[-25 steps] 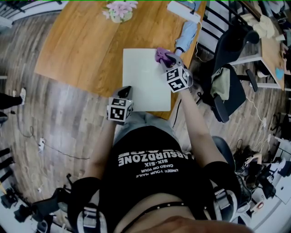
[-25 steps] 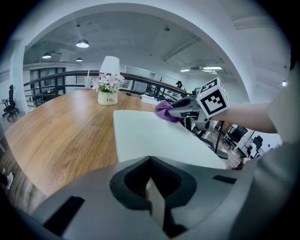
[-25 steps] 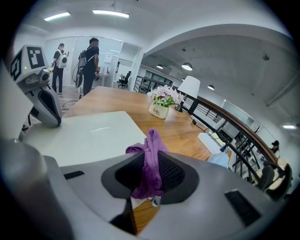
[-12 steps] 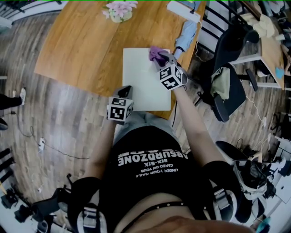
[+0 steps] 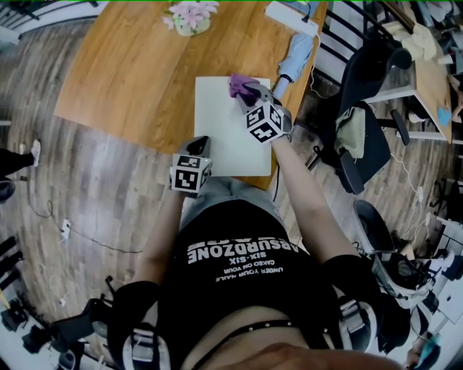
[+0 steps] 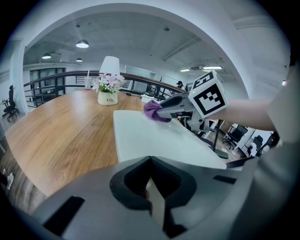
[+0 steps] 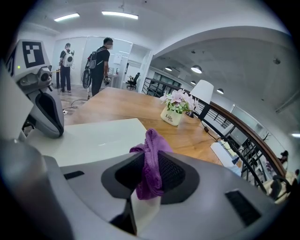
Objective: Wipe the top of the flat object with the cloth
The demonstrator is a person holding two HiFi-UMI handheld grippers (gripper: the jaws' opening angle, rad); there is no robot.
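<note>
Surface: I see a wooden table with a white flat object lying on it at the near edge, directly ahead of the person. The flat object's top appears plain and pale, and it lies flat.

Right gripper: clenched on the purple cloth. The right gripper view shows the cloth bunched between the jaws and hanging out in front of them. In the head view the cloth sits on the flat object's far end, near its right corner.

Left gripper: jaws drawn together, and I see nothing between them. It is at the flat object's near left edge; I cannot tell whether it presses on the surface.

Table contents: a flower pot with pink blooms stands at the far side, well apart from the flat object. A white power strip lies at the far right corner, with a light blue item just beside the flat object's far right corner.

Room: wood-patterned floor; a dark office chair to the right of the table; a railing behind the table in the left gripper view; round ceiling lights. Two people stand in the background of the right gripper view.
</note>
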